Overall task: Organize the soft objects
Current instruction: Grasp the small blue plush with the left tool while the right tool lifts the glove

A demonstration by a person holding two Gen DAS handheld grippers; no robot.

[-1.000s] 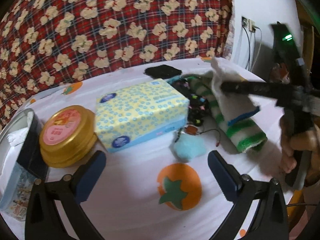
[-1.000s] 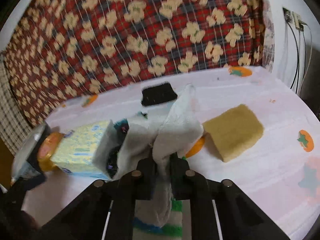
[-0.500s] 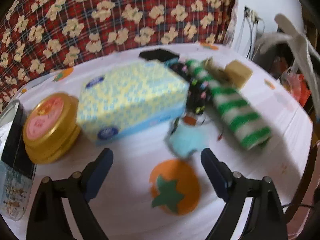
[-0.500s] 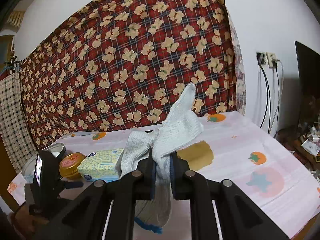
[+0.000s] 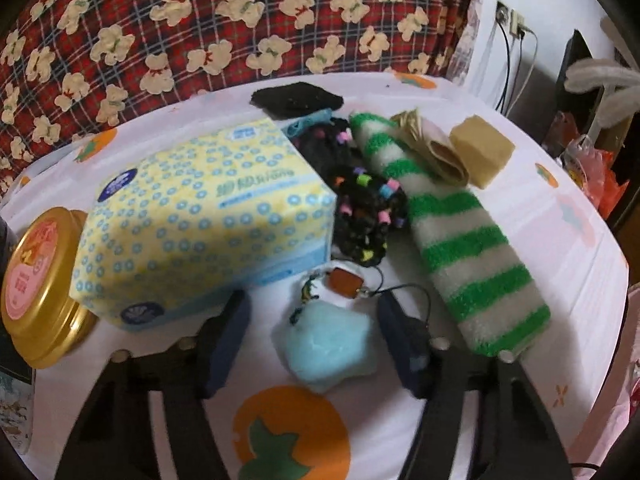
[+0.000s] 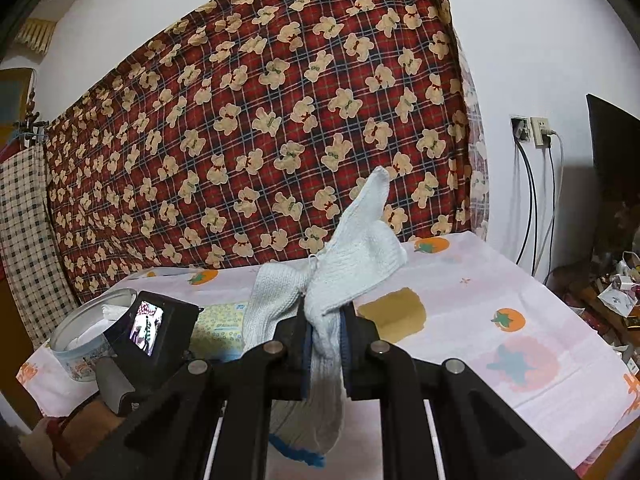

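My left gripper point(image 5: 316, 336) is open, its fingers on either side of a light blue plush star point(image 5: 326, 346) with a charm cord, on the white tablecloth point(image 5: 568, 240). A green-and-white striped sock point(image 5: 456, 236), a black beaded pouch point(image 5: 362, 208), a black cloth point(image 5: 298, 98) and a tan sponge point(image 5: 482, 150) lie beyond. My right gripper point(image 6: 324, 344) is shut on a white knit glove point(image 6: 352, 264), held high above the table; the glove also shows in the left wrist view point(image 5: 604, 80).
A yellow tissue pack point(image 5: 200, 216) lies left of the star, a gold round tin point(image 5: 38, 284) further left. A round tin with white cloth point(image 6: 86, 328) stands at the table's left end. A bear-print plaid cloth point(image 6: 260, 120) hangs behind. The tan sponge point(image 6: 394, 314) lies mid-table.
My left gripper moved forward and down so its fingers now flank the blue star. My right gripper lifted the white glove up off the pile and away from the table.
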